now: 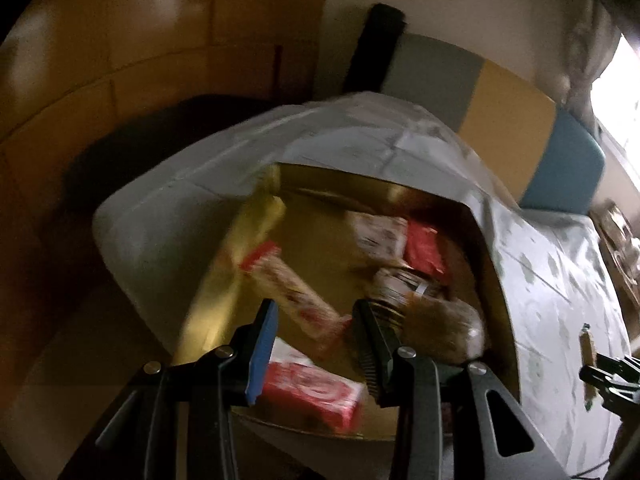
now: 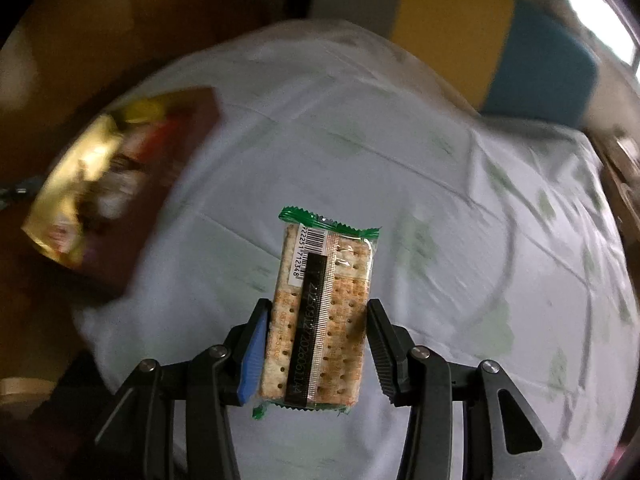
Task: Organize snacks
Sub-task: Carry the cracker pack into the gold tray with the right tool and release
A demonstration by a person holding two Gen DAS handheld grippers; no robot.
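The right gripper (image 2: 318,320) is clamping a clear, green-edged cracker packet (image 2: 320,300) by its long sides, holding it above the pale leaf-print tablecloth (image 2: 460,200), well apart from the gold-lined box (image 2: 100,188) lying at the cloth's left edge. The left gripper (image 1: 316,320) is hovering partly open and empty over that box (image 1: 320,248), whose floor is carrying a long red-and-white wrapper (image 1: 296,292), a red-and-white carton (image 1: 316,392), a red pack (image 1: 424,248), a white printed pack (image 1: 376,236) and brown, blurred items (image 1: 436,320).
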